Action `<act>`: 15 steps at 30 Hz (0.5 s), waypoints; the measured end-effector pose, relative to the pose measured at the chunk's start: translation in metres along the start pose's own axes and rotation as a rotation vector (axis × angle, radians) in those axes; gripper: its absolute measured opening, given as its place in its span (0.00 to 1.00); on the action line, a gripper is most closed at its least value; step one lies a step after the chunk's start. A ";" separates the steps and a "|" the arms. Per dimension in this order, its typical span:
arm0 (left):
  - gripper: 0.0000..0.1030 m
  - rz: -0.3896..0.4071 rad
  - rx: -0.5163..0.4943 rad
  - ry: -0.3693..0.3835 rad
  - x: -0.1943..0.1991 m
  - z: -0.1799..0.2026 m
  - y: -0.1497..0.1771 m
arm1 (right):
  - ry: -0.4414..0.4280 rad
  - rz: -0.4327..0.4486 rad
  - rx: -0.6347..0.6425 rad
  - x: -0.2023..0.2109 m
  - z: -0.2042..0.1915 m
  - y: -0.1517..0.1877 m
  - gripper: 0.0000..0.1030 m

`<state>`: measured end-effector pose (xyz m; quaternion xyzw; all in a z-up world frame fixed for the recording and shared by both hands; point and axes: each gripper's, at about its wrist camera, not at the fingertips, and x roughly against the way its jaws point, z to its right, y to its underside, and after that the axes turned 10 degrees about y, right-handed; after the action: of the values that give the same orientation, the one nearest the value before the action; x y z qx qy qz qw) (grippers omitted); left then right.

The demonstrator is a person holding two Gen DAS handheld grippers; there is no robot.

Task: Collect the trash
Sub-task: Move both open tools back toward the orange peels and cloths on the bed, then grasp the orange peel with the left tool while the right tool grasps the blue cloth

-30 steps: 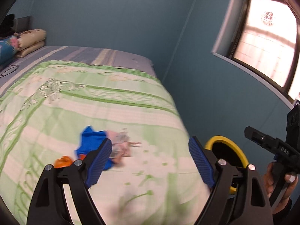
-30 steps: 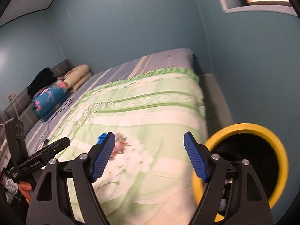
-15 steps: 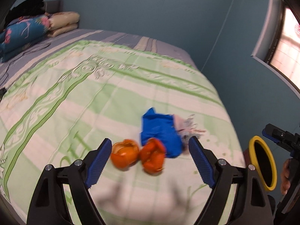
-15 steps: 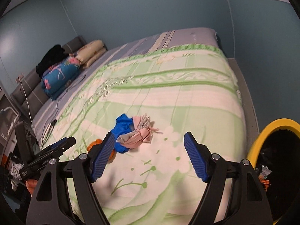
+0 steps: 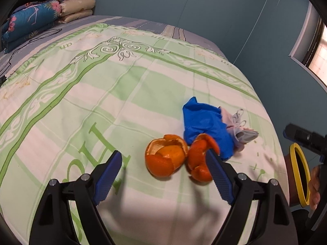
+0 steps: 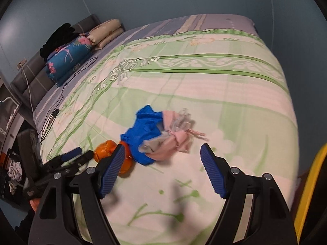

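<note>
Peels (image 5: 166, 161) lay on the bed (image 5: 102, 102) near its foot edge, touching the crumpled glove (image 5: 206, 126); the bin (image 5: 299, 173) stood beside the bed.

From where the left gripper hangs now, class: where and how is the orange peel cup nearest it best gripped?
Grip the orange peel cup across its rounded sides, from above. It sits open side up, apart from the blue wrapper, and the open left gripper likely spans it.

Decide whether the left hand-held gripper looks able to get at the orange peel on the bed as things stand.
Probably yes. The left hand-held gripper is open and empty, and the orange peel lies on the bedspread just ahead of it, with nothing covering it. The blue glove sits behind.
</note>
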<state>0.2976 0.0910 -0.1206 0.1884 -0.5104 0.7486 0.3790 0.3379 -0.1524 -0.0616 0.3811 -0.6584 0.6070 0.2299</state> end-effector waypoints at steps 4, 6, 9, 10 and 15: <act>0.78 -0.010 -0.002 0.000 -0.006 -0.004 0.002 | -0.035 -0.039 0.044 -0.019 -0.022 -0.014 0.69; 0.78 -0.018 -0.001 0.005 -0.010 -0.006 0.002 | -0.053 -0.078 0.051 -0.032 -0.032 -0.021 0.65; 0.78 -0.022 -0.021 0.004 -0.014 -0.006 0.002 | -0.079 -0.143 0.066 -0.053 -0.046 -0.030 0.62; 0.78 -0.022 -0.033 0.003 -0.015 -0.006 0.001 | -0.082 -0.160 0.073 -0.059 -0.050 -0.032 0.60; 0.78 -0.026 -0.072 0.004 -0.022 -0.007 -0.001 | -0.070 -0.243 0.078 -0.087 -0.059 -0.041 0.55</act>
<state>0.3138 0.0897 -0.1377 0.1798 -0.5338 0.7250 0.3963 0.4129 -0.0743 -0.0933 0.4878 -0.5907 0.5862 0.2637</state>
